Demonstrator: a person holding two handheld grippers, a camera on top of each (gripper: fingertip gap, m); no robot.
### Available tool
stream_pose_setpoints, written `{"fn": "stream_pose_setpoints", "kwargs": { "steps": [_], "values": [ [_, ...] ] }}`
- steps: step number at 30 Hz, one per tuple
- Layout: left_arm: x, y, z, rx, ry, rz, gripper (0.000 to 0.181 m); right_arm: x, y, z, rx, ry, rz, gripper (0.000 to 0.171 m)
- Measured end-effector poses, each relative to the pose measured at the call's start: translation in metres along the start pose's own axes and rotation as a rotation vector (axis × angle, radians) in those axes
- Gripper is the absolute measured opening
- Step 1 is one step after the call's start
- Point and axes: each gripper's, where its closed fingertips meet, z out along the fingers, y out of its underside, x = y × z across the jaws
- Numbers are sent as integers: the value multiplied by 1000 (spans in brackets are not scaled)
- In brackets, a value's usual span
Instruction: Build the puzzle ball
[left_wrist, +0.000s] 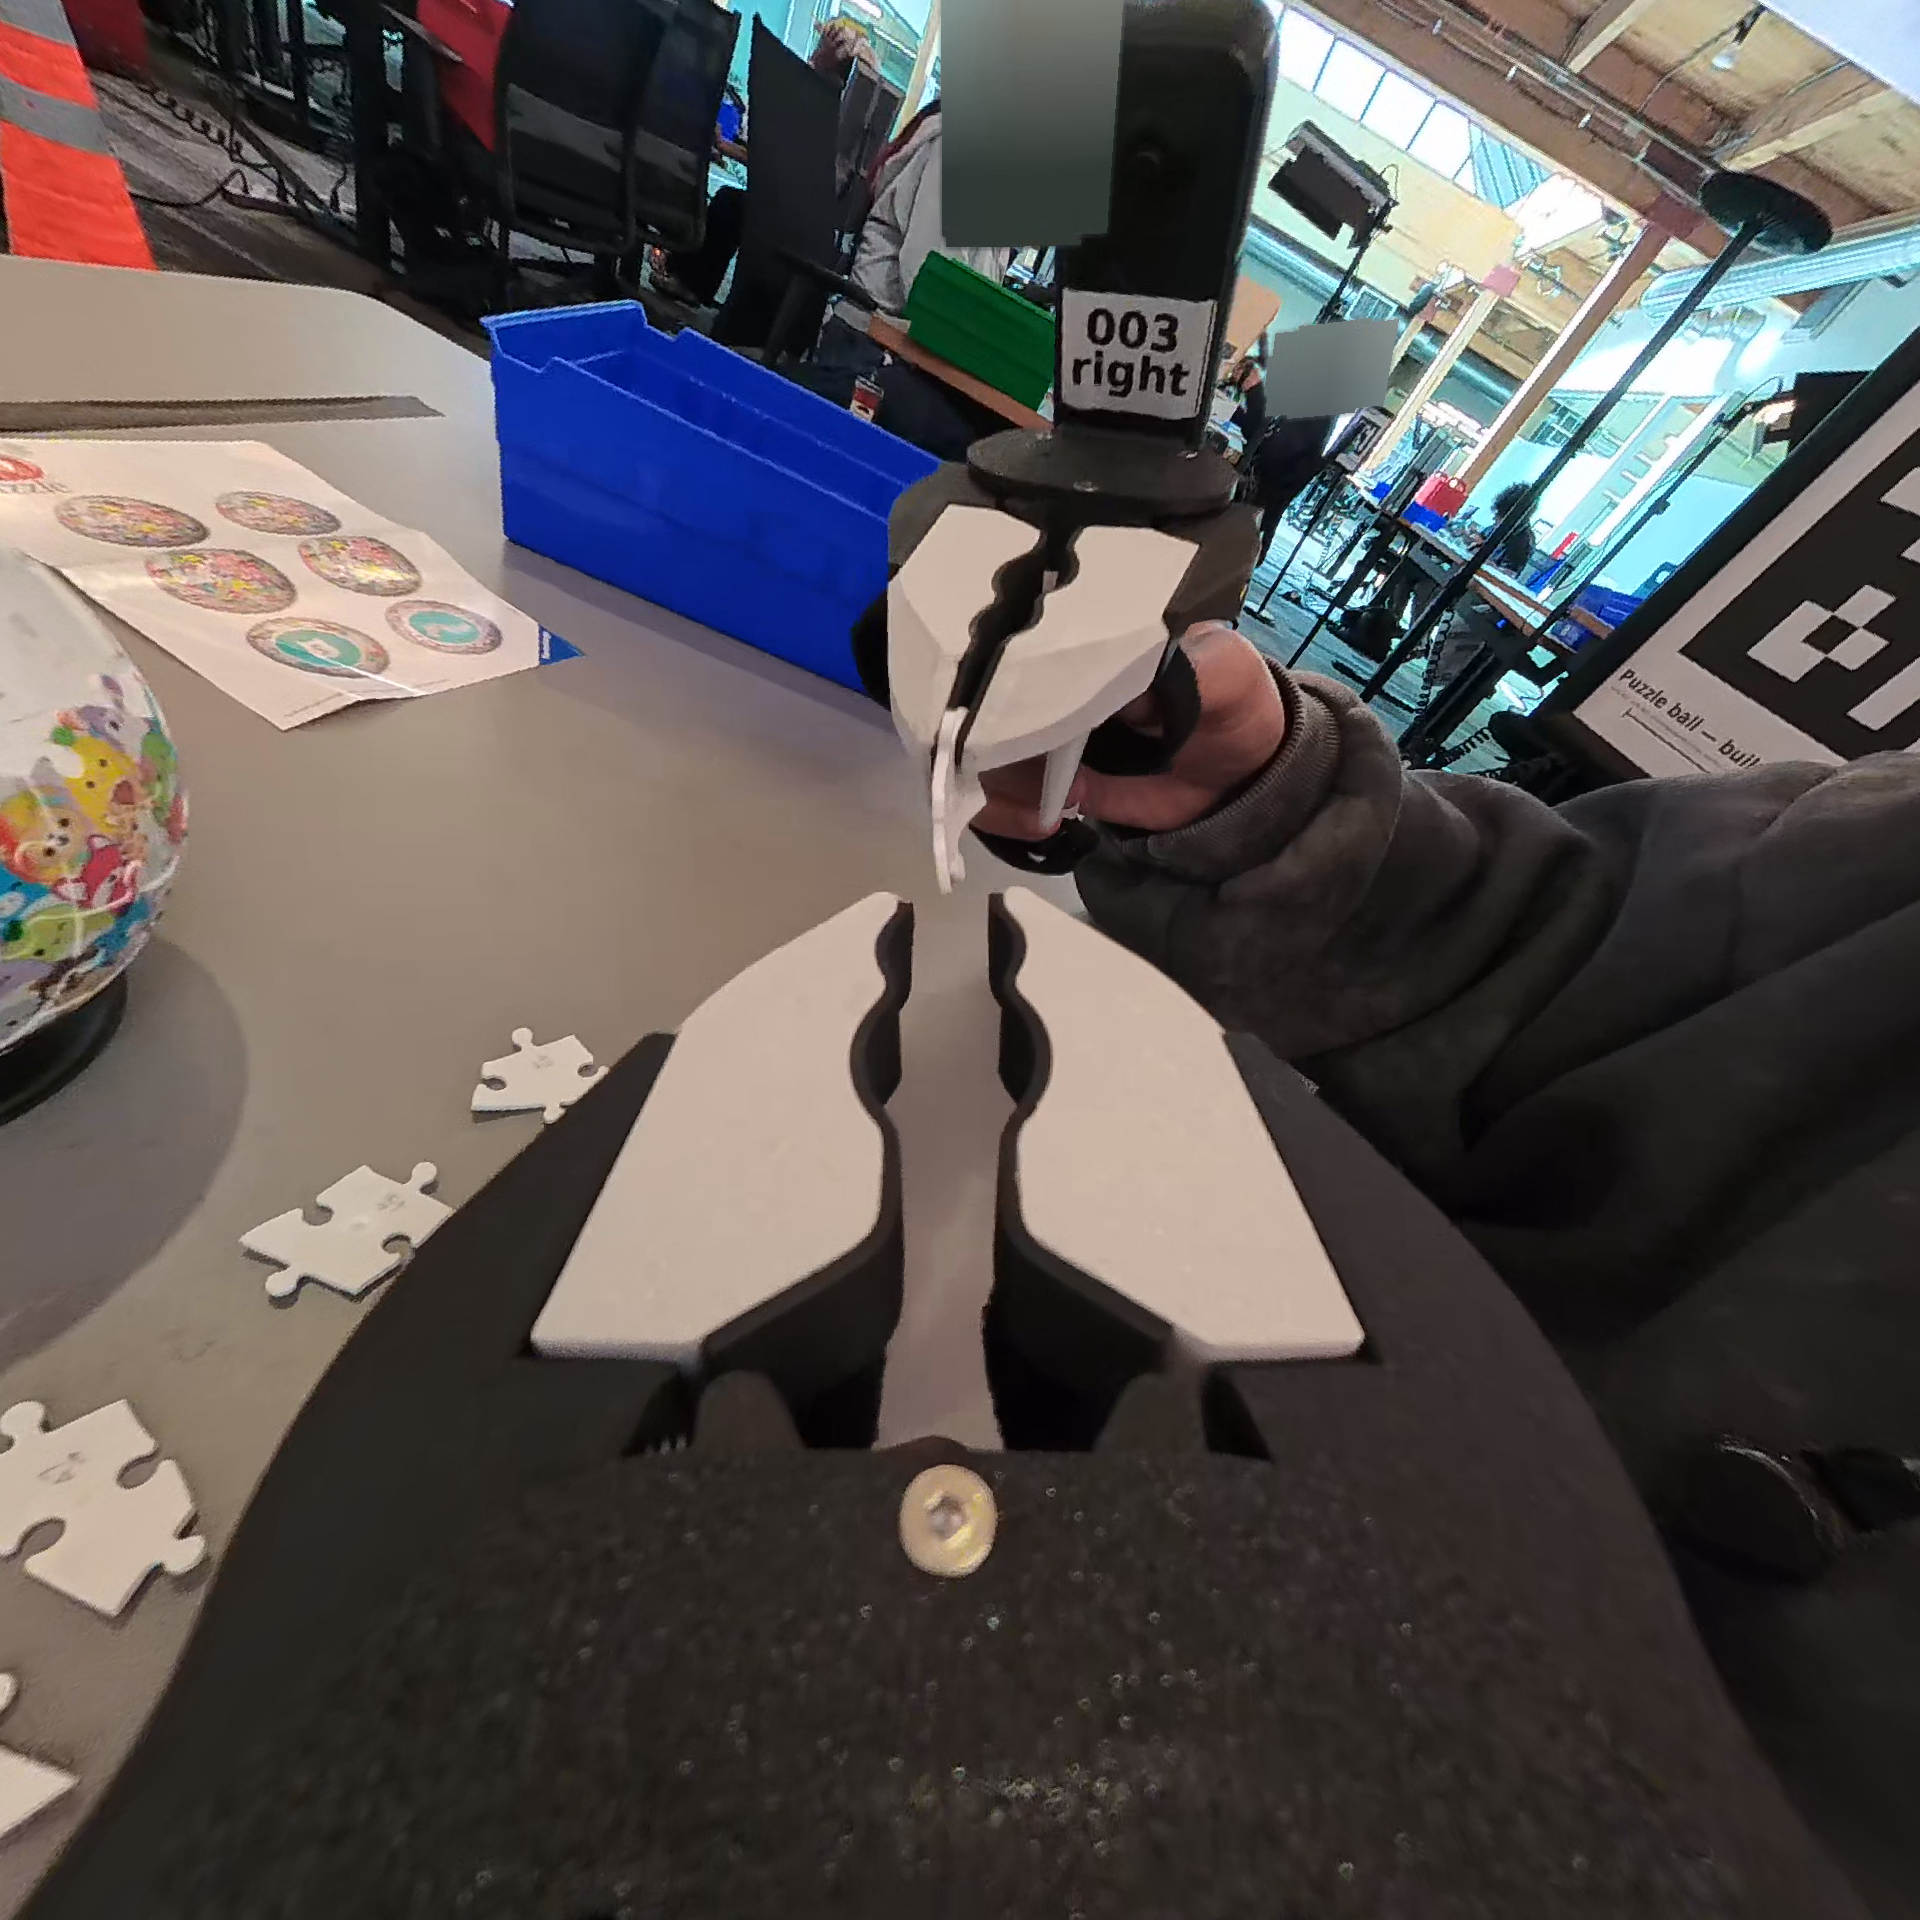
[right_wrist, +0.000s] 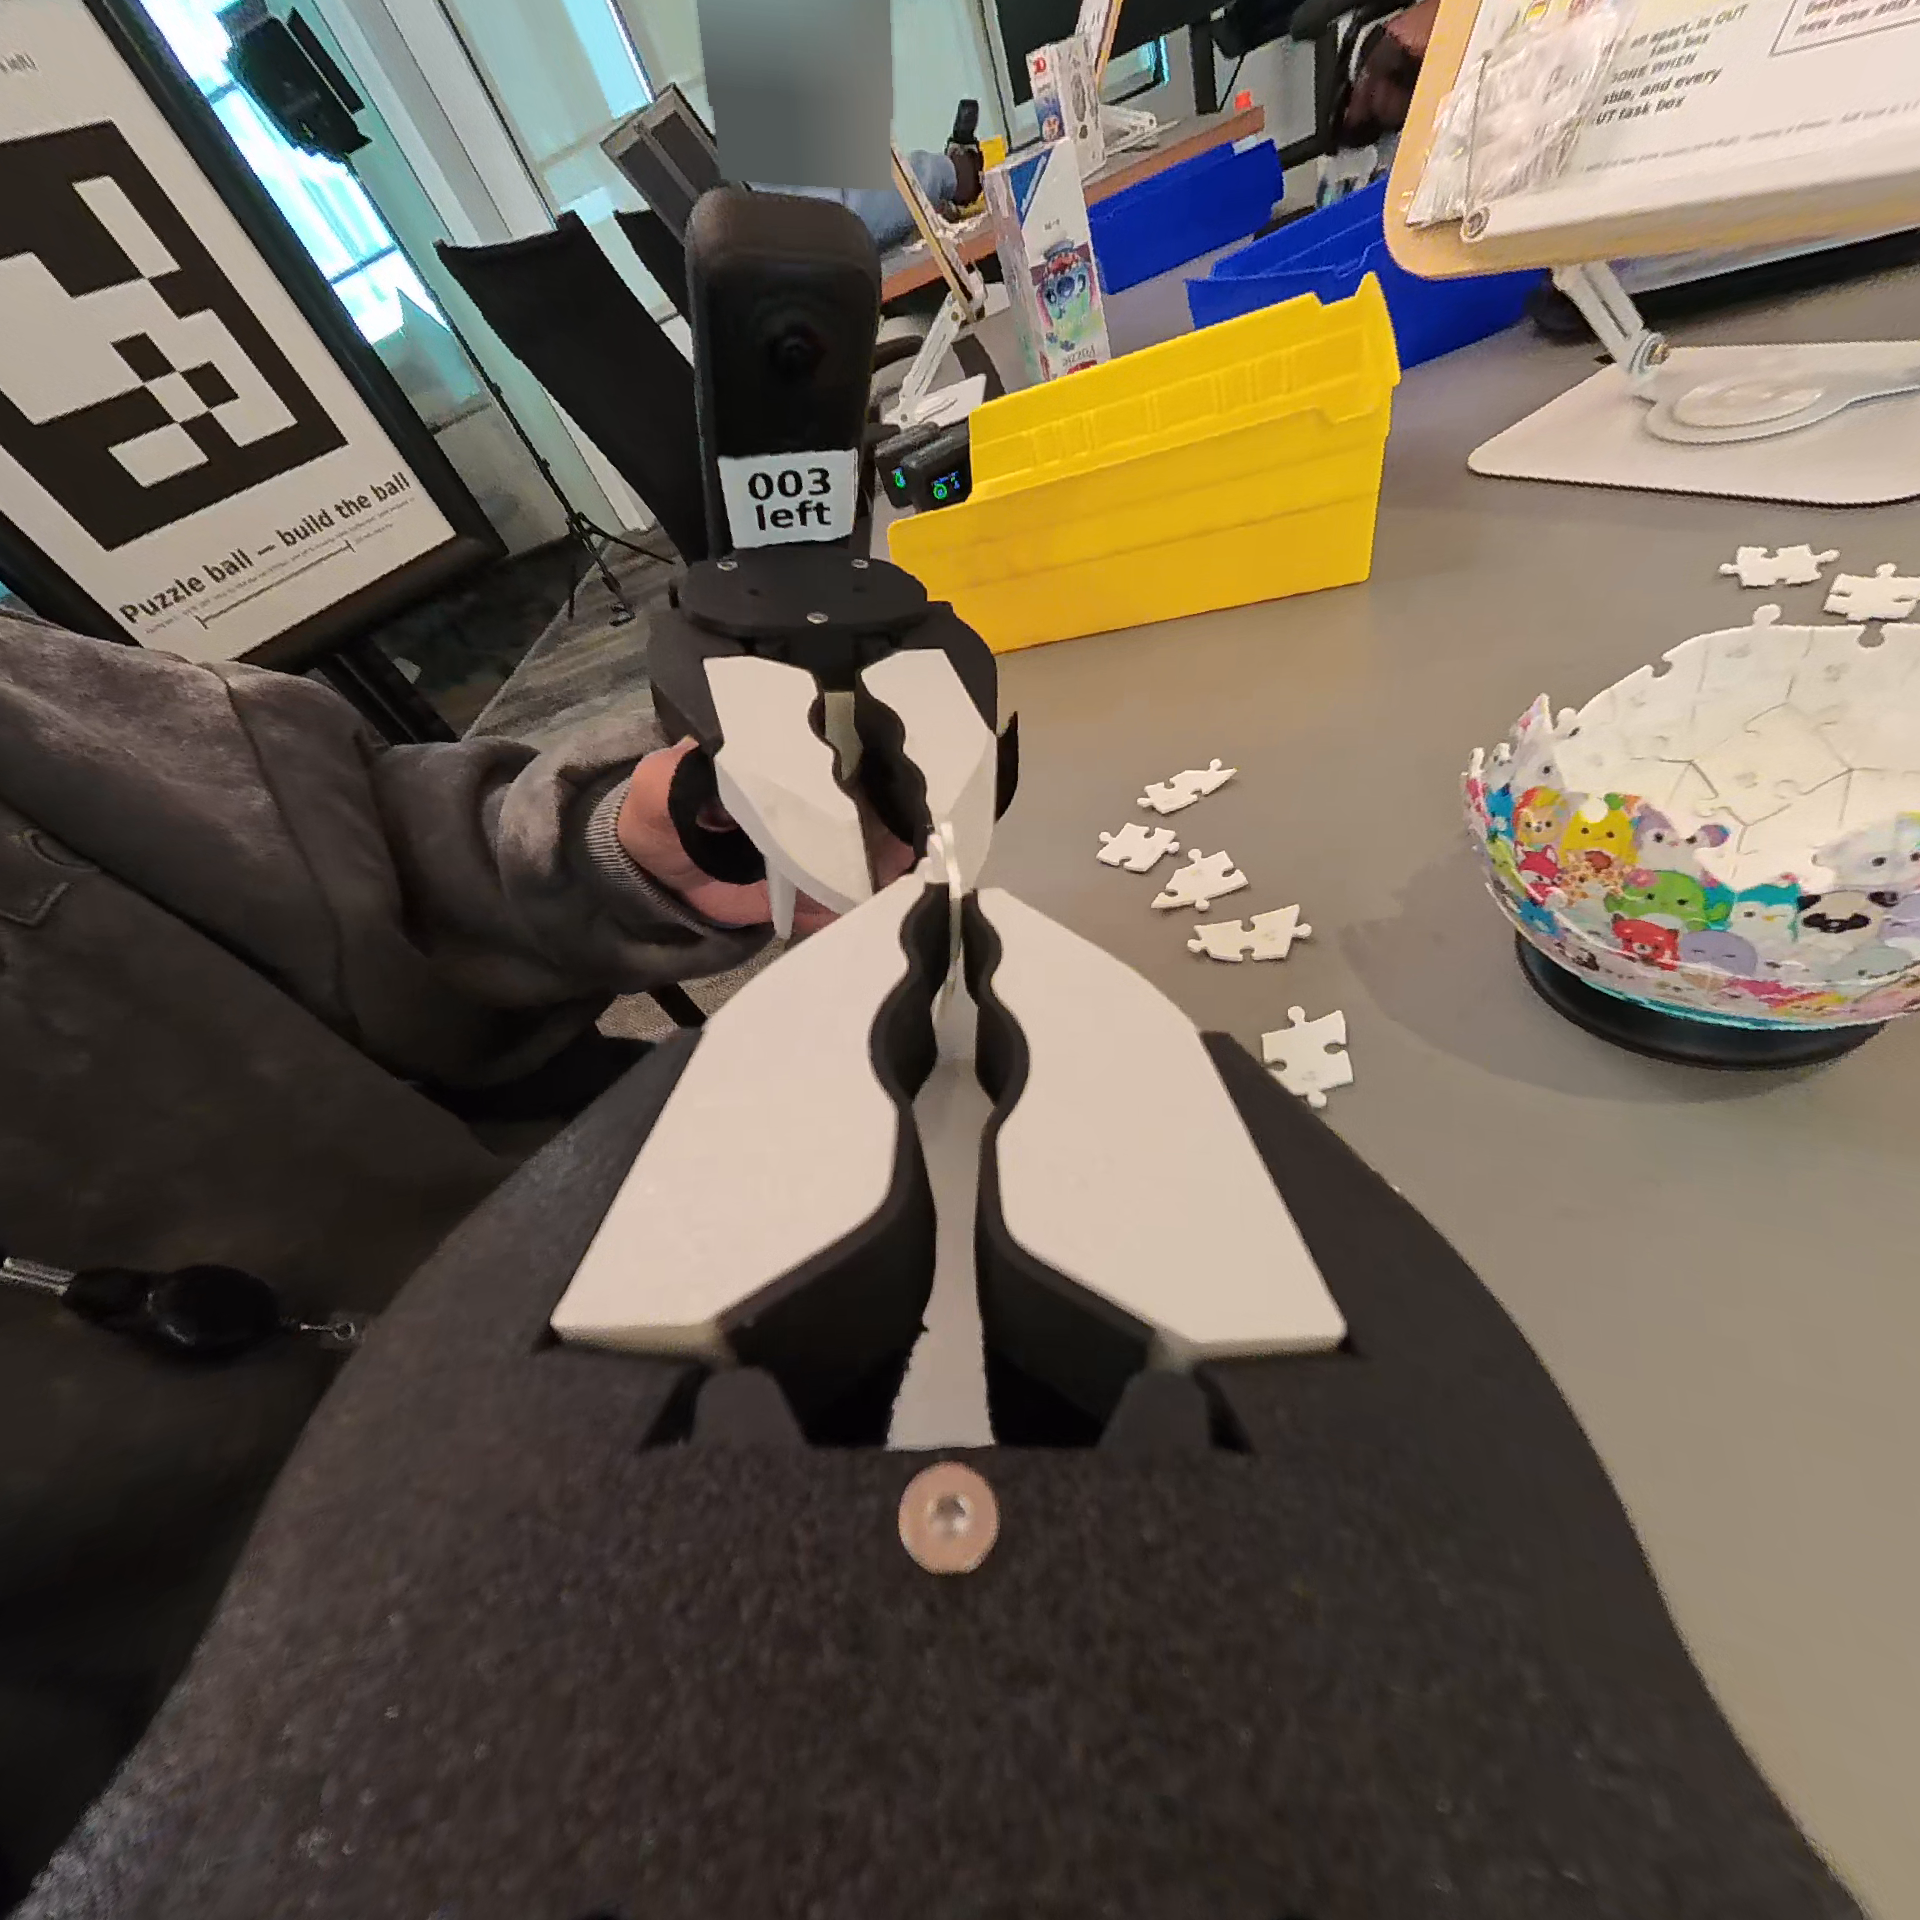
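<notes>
**Right gripper holds a piece, left gripper parted and empty**

Your right gripper (right_wrist: 951, 914) is closed on a white puzzle piece (right_wrist: 948, 935), held edge-on. Facing it, tip to tip, your left gripper (left_wrist: 951, 914) stands slightly parted with nothing between its fingers. To the right gripper's right, the half-built puzzle ball (right_wrist: 1704, 842) sits on a black stand, loose pieces (right_wrist: 1205, 878) scattered between. The worktop (right_wrist: 1558, 1195) is plain grey; a yellow bin (right_wrist: 1153, 499) lies beyond, in a busy workshop.

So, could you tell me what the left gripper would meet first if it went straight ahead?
Probably the white puzzle piece clamped edge-on in the right gripper, directly beyond the left gripper; depth unclear.
</notes>
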Motion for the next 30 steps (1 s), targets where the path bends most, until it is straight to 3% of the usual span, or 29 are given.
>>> {"fn": "stream_pose_setpoints", "kwargs": {
  "steps": [7,10,30],
  "values": [
    [2,2,3,-6,11,-7,12,-3,3,4,-8,-25,12,2],
    [0,3,2,-13,-3,-5,2,-4,6,7,-17,-31,15,2],
    [-2,-3,-3,20,1,-37,1,-5,4,4,-19,-10,-71,3]
  ]
}}
